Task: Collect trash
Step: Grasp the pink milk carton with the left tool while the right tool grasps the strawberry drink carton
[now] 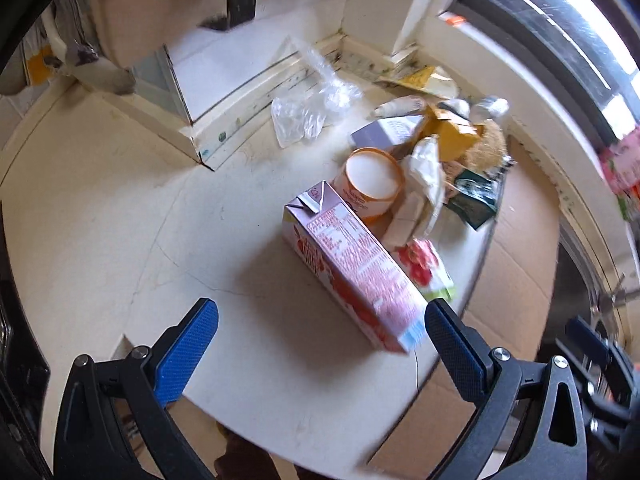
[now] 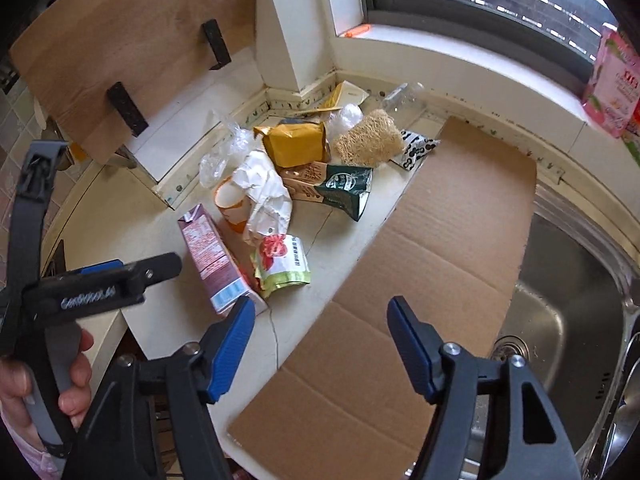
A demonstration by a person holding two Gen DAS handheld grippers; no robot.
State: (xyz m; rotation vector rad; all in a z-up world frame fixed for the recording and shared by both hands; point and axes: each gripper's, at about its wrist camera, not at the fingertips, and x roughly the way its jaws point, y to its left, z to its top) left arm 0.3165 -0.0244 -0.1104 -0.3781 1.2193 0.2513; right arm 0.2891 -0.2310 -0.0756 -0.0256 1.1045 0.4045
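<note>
**Two open claws closing in on the pink carton**

Both claws stood open and empty. The left claw (image 1: 320, 344) hung over the pink carton (image 1: 352, 268), which lay flat near the counter's (image 1: 120, 208) front edge, at the near end of the trash pile (image 2: 296, 160). Its long axis ran diagonally, gabled top toward the back corner, base toward the front edge. Best to straddle the narrow width, square across that axis. The right claw (image 2: 320, 344) hovered over cardboard (image 2: 432, 248).

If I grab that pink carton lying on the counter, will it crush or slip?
The pink carton lies flat on a long side, so it probably won't roll. Its top flaps look opened, so it is likely empty, light, and may dent under firm squeezing. The printed surface looks glossy, so possibly slippery; gripping across the narrow faces seems safest.
</note>
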